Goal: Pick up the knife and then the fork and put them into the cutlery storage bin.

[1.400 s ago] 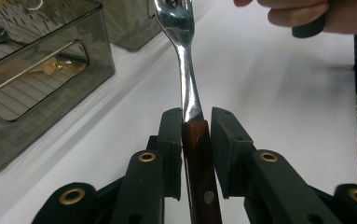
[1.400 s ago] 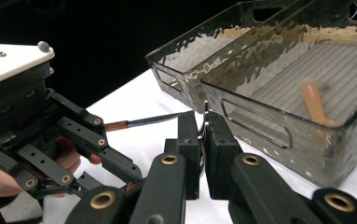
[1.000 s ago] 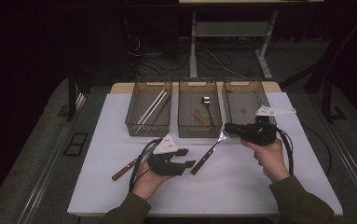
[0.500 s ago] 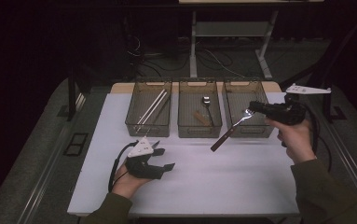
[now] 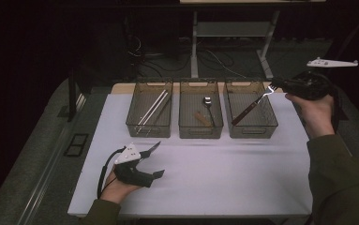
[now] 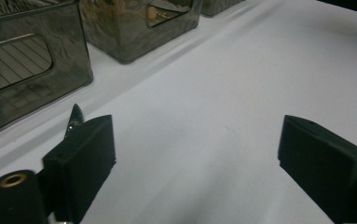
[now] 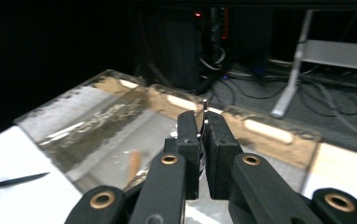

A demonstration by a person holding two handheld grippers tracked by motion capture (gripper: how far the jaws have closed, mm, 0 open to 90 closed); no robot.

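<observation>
— Dark room all round; what sits on the white table [image 5: 214,178]?

— Three clear bins in a row at its far edge. In the high view the left bin [image 5: 150,111] holds pale sticks lying lengthwise, the middle bin [image 5: 200,112] a spoon and a small wooden piece, and the right bin [image 5: 250,112] has a knife [image 5: 248,108] slanting into it, handle end down inside, blade end up toward the right gripper [image 5: 274,87].

— Is that knife held?

— Yes. In the right gripper view the jaws are clamped tight on a thin metal blade [image 7: 204,122] that pokes up between them, above the bins.

— How much room is there to move?

— Plenty. The whole near half of the table is bare white, from the bins to the front edge. The right hand is raised past the table's right edge, by the right bin's far corner.

— And the left gripper [image 5: 156,159]?

— Low over the near left part of the table, well apart from the bins. Its jaws have just been opening and stand wide, nothing between them. In the left gripper view a second knife's tip [image 6: 74,119] shows just behind the left-hand jaw, lying on the table near the bins.
</observation>
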